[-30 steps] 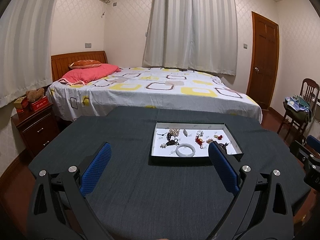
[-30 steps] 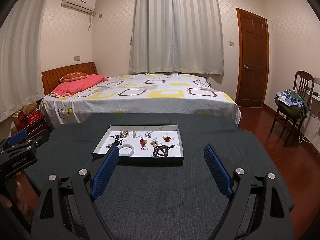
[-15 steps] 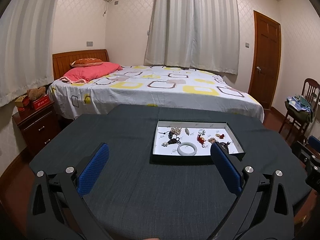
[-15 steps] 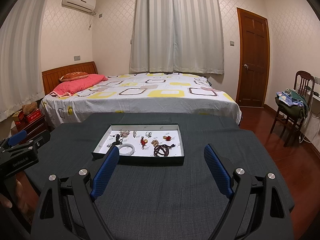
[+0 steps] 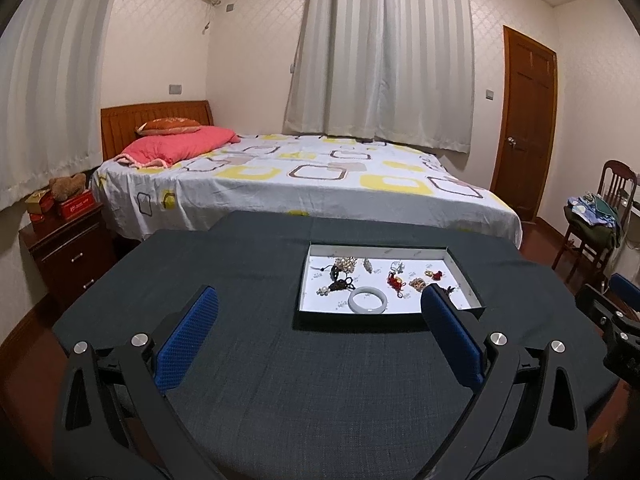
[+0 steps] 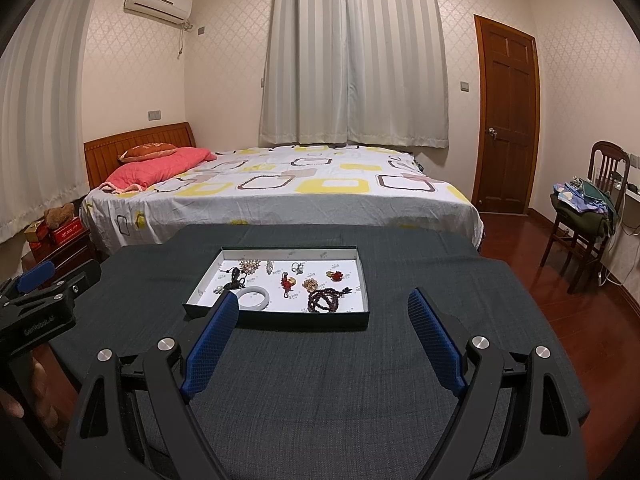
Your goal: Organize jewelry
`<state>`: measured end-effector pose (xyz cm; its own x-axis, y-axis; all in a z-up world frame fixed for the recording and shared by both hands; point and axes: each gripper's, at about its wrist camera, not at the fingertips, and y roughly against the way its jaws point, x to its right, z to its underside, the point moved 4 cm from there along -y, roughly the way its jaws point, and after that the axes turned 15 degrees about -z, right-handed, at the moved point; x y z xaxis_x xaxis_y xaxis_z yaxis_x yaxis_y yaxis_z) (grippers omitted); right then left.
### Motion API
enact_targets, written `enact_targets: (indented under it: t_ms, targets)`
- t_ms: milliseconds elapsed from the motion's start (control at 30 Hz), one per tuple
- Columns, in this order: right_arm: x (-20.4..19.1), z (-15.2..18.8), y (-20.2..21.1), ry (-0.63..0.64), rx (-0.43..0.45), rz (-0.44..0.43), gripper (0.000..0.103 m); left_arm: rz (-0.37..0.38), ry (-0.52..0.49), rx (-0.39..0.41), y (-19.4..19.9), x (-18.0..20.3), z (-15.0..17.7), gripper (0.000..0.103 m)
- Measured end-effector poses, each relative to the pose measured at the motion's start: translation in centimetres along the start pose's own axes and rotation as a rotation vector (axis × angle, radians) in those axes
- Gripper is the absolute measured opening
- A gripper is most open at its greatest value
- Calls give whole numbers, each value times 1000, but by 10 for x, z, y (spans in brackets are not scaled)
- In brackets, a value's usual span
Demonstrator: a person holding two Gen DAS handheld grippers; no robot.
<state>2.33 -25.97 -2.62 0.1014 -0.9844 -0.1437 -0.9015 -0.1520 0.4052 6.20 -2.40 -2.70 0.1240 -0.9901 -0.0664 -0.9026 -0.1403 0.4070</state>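
Observation:
A shallow dark tray with a white floor (image 5: 466,276) (image 6: 276,320) sits on the dark cloth-covered table (image 5: 320,380) (image 6: 320,380). In it lie a pale jade bangle (image 5: 367,301) (image 6: 255,297), a dark bead bracelet (image 6: 325,299), red charms (image 5: 394,280) (image 6: 335,275), a pearl brooch (image 5: 346,264) (image 6: 248,265) and several small pieces. My left gripper (image 5: 320,320) is open and empty, short of the tray. My right gripper (image 6: 322,314) is open and empty, near the tray's front edge. The left gripper shows at the left in the right wrist view (image 6: 36,284).
A bed (image 5: 300,176) (image 6: 280,188) stands just beyond the table. A nightstand (image 5: 68,240) is at the left, a chair with clothes (image 6: 588,208) and a door (image 6: 504,120) at the right. The table edge drops to a wooden floor (image 6: 560,300).
Both grippers have drifted slightly forward and the left view has tilted up a little. Nothing was taken hold of; the jewelry has not moved.

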Motion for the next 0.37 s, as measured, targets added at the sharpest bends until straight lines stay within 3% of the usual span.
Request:
enact_targets:
  t_ms: [367]
  targets:
    - [-3,7,-3,-6,-10,2,84,-10,6,-32,-10,-4,3,99]
